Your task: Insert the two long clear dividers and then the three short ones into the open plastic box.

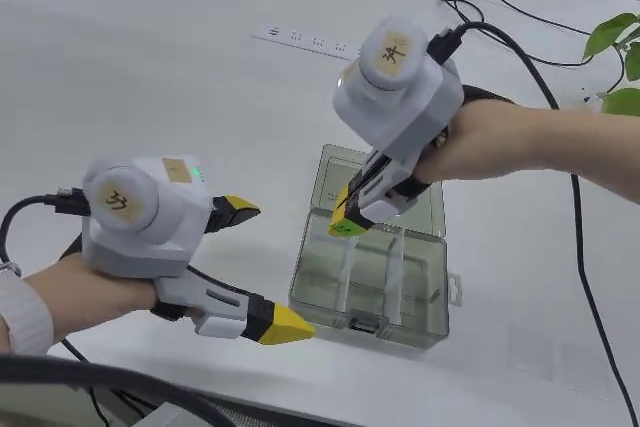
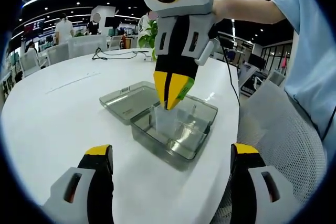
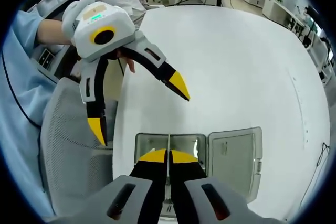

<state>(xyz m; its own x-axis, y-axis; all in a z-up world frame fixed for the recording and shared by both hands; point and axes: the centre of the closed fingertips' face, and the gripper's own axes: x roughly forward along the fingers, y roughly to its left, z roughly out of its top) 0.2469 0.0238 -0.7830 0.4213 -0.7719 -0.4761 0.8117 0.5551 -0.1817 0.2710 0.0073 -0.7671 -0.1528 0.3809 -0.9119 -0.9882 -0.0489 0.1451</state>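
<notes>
White office table (image 1: 150, 67); open plastic box (image 1: 320, 305) sits near its front edge. Right gripper (image 1: 348, 219) pinches a clear divider (image 3: 168, 148) edge-on over the box. Left gripper (image 1: 272, 267) is spread wide, empty, beside the box. Divider prob. light, thin, slick & bendy, so grip near top edge.

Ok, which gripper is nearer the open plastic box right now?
Right. The right gripper is directly above the open plastic box, fingers shut on a clear divider. The left gripper hangs open off to the box's left side in the head view.
</notes>
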